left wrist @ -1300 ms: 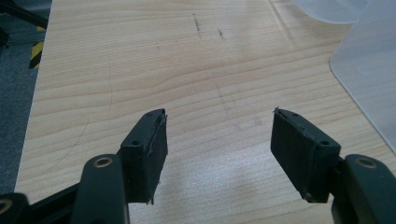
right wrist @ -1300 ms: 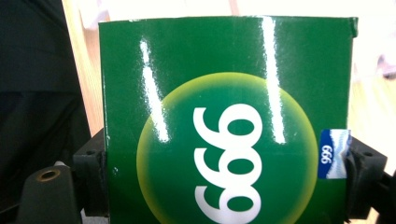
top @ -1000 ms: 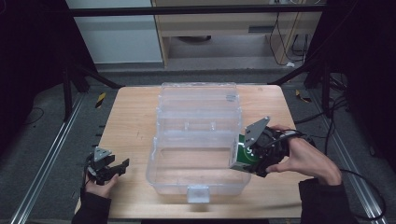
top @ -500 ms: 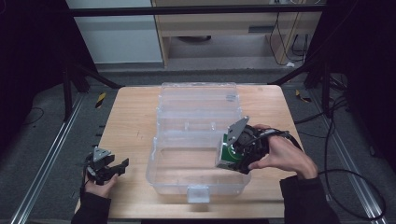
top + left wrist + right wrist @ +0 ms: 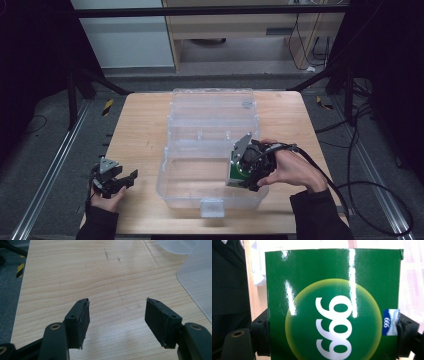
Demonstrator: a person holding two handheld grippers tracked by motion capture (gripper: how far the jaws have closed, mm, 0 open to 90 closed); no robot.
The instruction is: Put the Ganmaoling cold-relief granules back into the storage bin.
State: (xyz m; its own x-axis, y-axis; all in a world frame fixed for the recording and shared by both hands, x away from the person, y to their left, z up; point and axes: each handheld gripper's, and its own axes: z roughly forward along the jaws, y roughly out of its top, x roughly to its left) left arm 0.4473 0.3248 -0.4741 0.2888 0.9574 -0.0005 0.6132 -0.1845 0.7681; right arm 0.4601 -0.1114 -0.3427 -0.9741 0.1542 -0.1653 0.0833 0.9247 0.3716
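From the high view, the right gripper (image 5: 239,172) hangs over the right part of the clear plastic case's (image 5: 187,187) open lower tray, its jaws pinching a green box (image 5: 233,172). The step in hand looks like setting that box down inside the tray. To do it well, I judge the box should go down level and well inside the tray's near and right walls, and the jaws should spread only once it rests on the floor of the tray; a tilt could catch an edge on the rim. The raised lid (image 5: 212,107) stands behind and leaves the approach from above free. The left gripper (image 5: 115,181) sits low at the near left corner of the desk (image 5: 140,130), well apart from the case, so it is not in the way.

In the left gripper view, the jaws are spread wide with nothing between them, over bare wood; the case's clear rounded wall (image 5: 197,277) shows at the right edge.

In the right gripper view, the green box (image 5: 332,305), printed with a yellow-green disc and white numerals, sits squarely between the two jaws, which press on its left and right sides. Pale plastic of the case (image 5: 412,277) lies beyond it, and the box hides the landing spot, so the descent is better judged from above.
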